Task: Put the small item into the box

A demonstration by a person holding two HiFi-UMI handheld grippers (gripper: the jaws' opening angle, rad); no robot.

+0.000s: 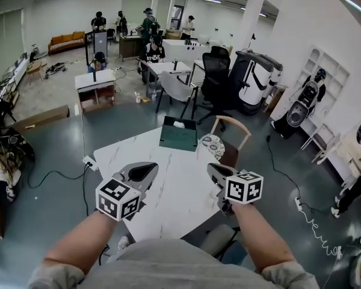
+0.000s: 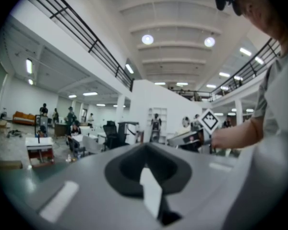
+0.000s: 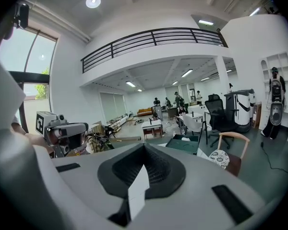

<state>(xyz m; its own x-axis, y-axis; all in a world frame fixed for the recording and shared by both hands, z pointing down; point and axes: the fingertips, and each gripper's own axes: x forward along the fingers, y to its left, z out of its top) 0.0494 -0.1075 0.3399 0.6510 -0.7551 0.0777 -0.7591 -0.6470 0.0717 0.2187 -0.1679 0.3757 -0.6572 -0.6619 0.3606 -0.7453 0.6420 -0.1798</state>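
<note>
Over 1 table (image 1: 168, 185) holding 1 box (image 1: 179, 137), left tool (image 1: 148, 170) and right tool (image 1: 213, 170) hang clenched.

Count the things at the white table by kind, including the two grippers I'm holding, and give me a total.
Grippers: 2 (left gripper, right gripper)
Green box: 1
Small white item: 1
Wooden chair: 1
White table: 1
Total: 6

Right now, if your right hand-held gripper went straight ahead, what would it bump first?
Probably nothing close: the right hand-held gripper points out above the white table, with the green box slightly right of its line.
</note>
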